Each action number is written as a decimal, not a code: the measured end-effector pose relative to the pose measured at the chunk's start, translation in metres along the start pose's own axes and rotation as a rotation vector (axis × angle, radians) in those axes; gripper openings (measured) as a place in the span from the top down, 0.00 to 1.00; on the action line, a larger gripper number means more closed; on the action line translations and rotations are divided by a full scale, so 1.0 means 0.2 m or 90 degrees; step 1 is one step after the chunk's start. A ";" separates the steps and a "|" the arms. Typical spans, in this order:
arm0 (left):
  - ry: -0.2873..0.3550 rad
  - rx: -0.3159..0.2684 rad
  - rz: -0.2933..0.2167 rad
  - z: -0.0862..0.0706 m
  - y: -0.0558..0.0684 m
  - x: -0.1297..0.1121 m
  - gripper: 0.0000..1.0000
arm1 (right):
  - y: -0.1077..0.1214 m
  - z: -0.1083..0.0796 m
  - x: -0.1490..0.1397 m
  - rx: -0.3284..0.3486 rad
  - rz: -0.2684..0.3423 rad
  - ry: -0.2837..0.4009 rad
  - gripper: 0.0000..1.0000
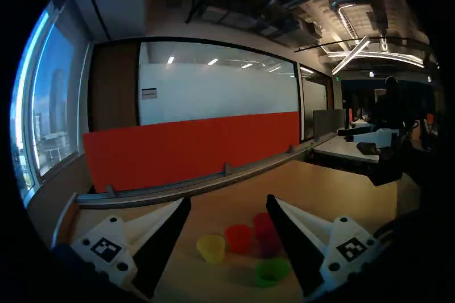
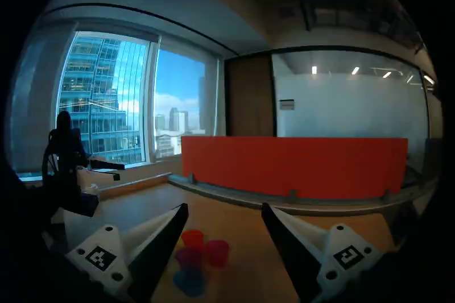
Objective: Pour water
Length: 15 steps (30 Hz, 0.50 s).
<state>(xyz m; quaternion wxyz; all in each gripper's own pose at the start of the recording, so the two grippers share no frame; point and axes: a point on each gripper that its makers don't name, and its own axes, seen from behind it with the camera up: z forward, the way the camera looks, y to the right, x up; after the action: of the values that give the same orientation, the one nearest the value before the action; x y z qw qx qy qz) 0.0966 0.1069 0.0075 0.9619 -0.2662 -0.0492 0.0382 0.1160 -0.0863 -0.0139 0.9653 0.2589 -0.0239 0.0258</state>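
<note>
Several small plastic cups stand on a wooden table (image 1: 318, 189). In the left gripper view I see a yellow cup (image 1: 211, 248), a red cup (image 1: 238, 238), a magenta cup (image 1: 265, 233) and a green cup (image 1: 271, 272) between and below my left gripper's (image 1: 227, 207) open fingers. In the right gripper view a red cup (image 2: 193, 239), a crimson cup (image 2: 217, 252), a purple cup (image 2: 188, 258) and a blue cup (image 2: 189, 282) sit low between my right gripper's (image 2: 224, 212) open fingers. Both grippers hover above the table holding nothing.
An orange divider panel (image 1: 193, 146) on a grey rail (image 1: 199, 182) runs along the table's far edge. Dark equipment on a stand (image 2: 62, 161) is at the left in the right gripper view; a dark device (image 1: 389, 161) sits at the right in the left gripper view. Large windows (image 2: 108, 104) lie beyond.
</note>
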 end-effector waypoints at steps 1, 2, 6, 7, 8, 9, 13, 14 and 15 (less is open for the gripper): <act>-0.004 -0.007 0.004 0.00 0.01 -0.01 0.01 | -0.01 0.00 -0.01 0.006 -0.003 -0.004 0.00; -0.007 -0.013 0.008 0.01 0.02 -0.02 0.01 | -0.02 0.00 -0.01 0.013 -0.005 -0.009 0.00; -0.019 -0.039 0.011 0.01 0.06 -0.04 0.01 | -0.07 0.01 -0.05 0.042 -0.016 -0.035 0.00; -0.021 -0.046 0.010 0.01 0.07 -0.04 0.01 | -0.08 0.01 -0.06 0.048 -0.018 -0.043 0.00; -0.022 -0.052 0.009 0.01 0.07 -0.04 0.01 | -0.09 0.02 -0.07 0.054 -0.020 -0.050 0.00; -0.023 -0.057 0.007 0.01 0.08 -0.04 0.01 | -0.10 0.02 -0.08 0.060 -0.019 -0.056 0.00; -0.028 -0.076 0.003 0.00 0.09 -0.03 0.01 | -0.14 0.02 -0.10 0.086 -0.016 -0.082 0.00; -0.030 -0.080 0.003 0.00 0.09 -0.03 0.01 | -0.15 0.02 -0.10 0.092 -0.015 -0.087 0.00; -0.033 -0.082 0.003 0.00 0.09 -0.04 0.01 | -0.16 0.02 -0.11 0.097 -0.017 -0.092 0.00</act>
<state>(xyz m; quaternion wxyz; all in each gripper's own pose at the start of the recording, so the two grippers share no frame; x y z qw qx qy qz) 0.0878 0.1216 -0.0023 0.9410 -0.3268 -0.0757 0.0440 0.0959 -0.1161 -0.0274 0.9388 0.3330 -0.0882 -0.0040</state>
